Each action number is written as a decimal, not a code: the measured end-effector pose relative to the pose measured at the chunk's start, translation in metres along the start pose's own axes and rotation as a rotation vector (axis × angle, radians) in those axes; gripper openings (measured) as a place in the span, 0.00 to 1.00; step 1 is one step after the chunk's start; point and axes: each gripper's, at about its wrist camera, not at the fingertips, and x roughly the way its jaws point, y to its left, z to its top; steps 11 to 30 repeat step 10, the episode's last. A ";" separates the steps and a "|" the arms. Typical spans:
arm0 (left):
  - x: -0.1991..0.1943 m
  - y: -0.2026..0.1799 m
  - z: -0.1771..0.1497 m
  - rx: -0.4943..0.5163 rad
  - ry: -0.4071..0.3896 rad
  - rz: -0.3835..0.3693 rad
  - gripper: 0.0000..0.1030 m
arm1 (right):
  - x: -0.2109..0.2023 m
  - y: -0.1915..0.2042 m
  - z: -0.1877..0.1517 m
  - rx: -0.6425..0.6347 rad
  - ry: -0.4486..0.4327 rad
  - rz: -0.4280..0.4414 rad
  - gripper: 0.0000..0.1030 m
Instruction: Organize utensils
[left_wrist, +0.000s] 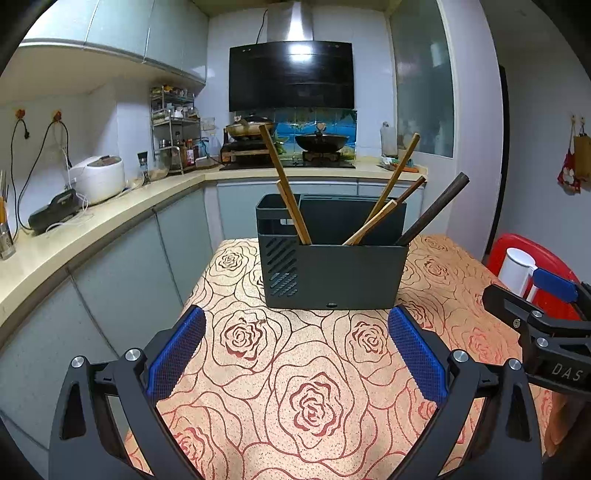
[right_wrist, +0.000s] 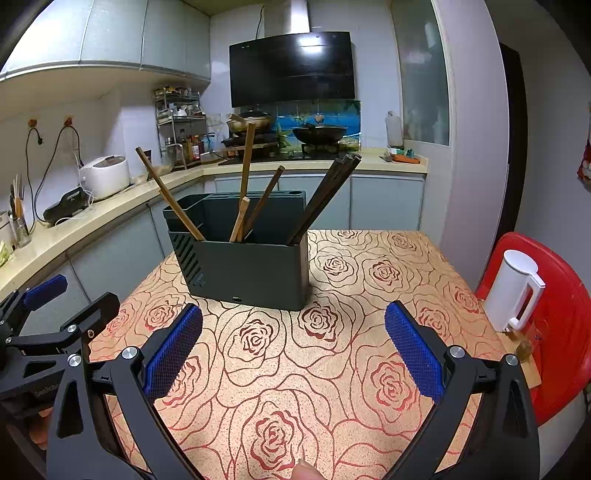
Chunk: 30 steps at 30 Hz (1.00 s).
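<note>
1. Your left tongs hang with their blue pads spread wide and nothing between them, low over the rose-patterned tabletop, short of the holder.
2. The dark utensil holder stands upright on the tabletop straight ahead, near its far edge. It looks like thin rigid plastic, probably light, so a sideways pull on a stick could tip or slide it.
3. At its left end two light wooden chopsticks lean leftward, touching each other low down.
4. Toward the middle and right, more light and brown sticks lean rightward, crossing near the rim.
5. At the right end the dark chopsticks stand bundled together and tilted right.
6. All of these are stiff, slender and light, and likely smooth. Judging by that, grip across the upper shaft, well above the rim, and lift along the stick's own lean rather than straight up.
7. Your right tongs are equally agape and empty, low over the tabletop in front of the holder.
8. A white kettle sits on a red chair beside the right edge, well clear of the holder.
</note>
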 end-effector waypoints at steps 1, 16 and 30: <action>0.001 0.000 0.000 -0.003 -0.003 0.005 0.93 | 0.000 -0.001 0.000 0.002 0.002 -0.001 0.93; 0.003 -0.002 0.000 0.005 0.018 0.019 0.93 | 0.002 -0.001 -0.001 0.001 0.006 0.002 0.93; 0.003 -0.002 0.000 0.005 0.018 0.019 0.93 | 0.002 -0.001 -0.001 0.001 0.006 0.002 0.93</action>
